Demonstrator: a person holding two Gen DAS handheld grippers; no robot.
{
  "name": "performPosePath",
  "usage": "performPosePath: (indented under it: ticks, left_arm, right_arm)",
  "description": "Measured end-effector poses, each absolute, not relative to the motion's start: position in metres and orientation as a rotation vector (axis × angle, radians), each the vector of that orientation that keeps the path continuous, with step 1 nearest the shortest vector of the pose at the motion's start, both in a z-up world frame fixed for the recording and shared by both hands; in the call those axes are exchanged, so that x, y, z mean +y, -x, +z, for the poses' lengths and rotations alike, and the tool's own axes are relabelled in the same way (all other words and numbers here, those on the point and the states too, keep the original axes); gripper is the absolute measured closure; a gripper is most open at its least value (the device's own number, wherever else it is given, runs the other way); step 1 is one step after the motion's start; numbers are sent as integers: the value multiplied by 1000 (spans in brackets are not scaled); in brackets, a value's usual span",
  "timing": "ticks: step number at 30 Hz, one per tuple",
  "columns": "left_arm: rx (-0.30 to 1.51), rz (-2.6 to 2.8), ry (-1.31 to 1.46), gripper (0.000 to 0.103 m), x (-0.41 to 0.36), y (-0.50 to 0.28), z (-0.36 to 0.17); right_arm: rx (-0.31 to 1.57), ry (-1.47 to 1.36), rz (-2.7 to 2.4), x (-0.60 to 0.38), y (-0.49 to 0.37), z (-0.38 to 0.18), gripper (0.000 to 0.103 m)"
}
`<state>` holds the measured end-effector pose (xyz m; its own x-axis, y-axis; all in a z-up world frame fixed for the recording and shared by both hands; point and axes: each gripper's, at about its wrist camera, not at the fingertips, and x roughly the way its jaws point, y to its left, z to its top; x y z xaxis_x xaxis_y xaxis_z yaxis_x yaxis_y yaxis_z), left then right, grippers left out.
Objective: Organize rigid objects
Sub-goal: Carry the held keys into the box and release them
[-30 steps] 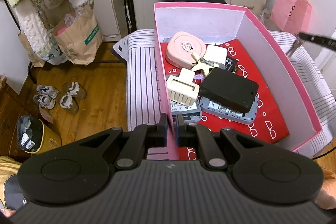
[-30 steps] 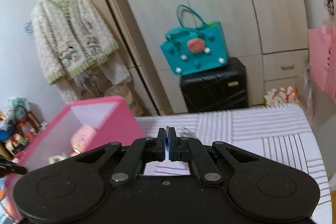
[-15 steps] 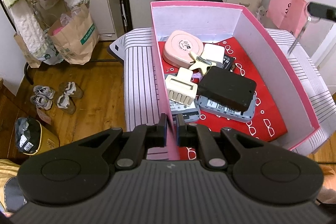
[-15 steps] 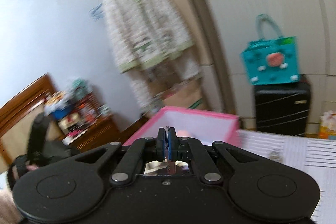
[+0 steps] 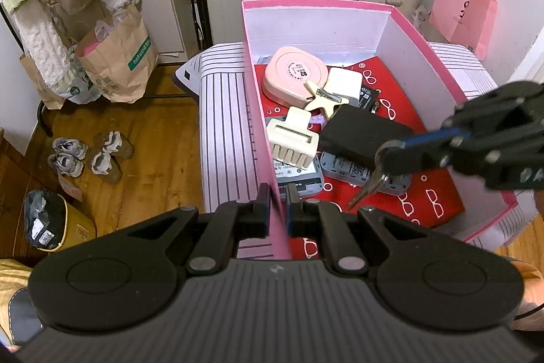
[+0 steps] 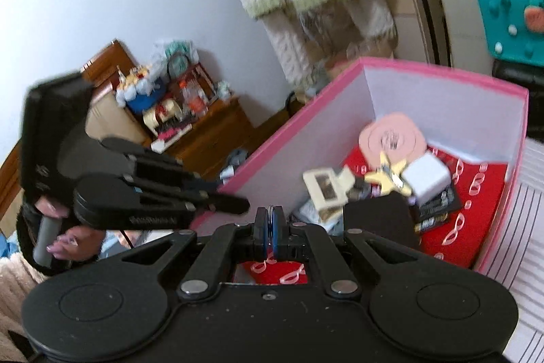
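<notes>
My L gripper (image 5: 278,206) was clamped on the near left wall of the pink box (image 5: 425,33), jaws nearly together w/ the thin pink edge pinched between the pads. My R gripper (image 6: 271,228) was shut on a key ring; in the L wrist view the keys (image 5: 369,184) hung below its tips, over the box's red floor, just in front of and to the right of the L gripper. Ahead of the keys, inside the box: a black case (image 5: 360,138), cream hair claw (image 5: 292,142), pink round case (image 5: 294,77), star clip (image 5: 323,97), white charger (image 5: 345,84). Box sat on a striped cover (image 5: 224,125).
</notes>
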<state>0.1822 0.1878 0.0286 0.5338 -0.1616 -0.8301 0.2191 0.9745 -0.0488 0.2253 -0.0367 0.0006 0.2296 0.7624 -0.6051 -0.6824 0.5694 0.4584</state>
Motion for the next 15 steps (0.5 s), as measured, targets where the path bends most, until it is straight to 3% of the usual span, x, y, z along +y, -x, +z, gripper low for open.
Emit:
performPosePath:
  ticks: [3,15]
  left_arm:
    - [976,-230,-60,95,188,-181,29]
    - [971,-228,-40,95,191,-182,29]
  right_arm:
    - [918,-78,976,-43,-220,-1,93]
    - [758,-131,747,-149,-197,36,88]
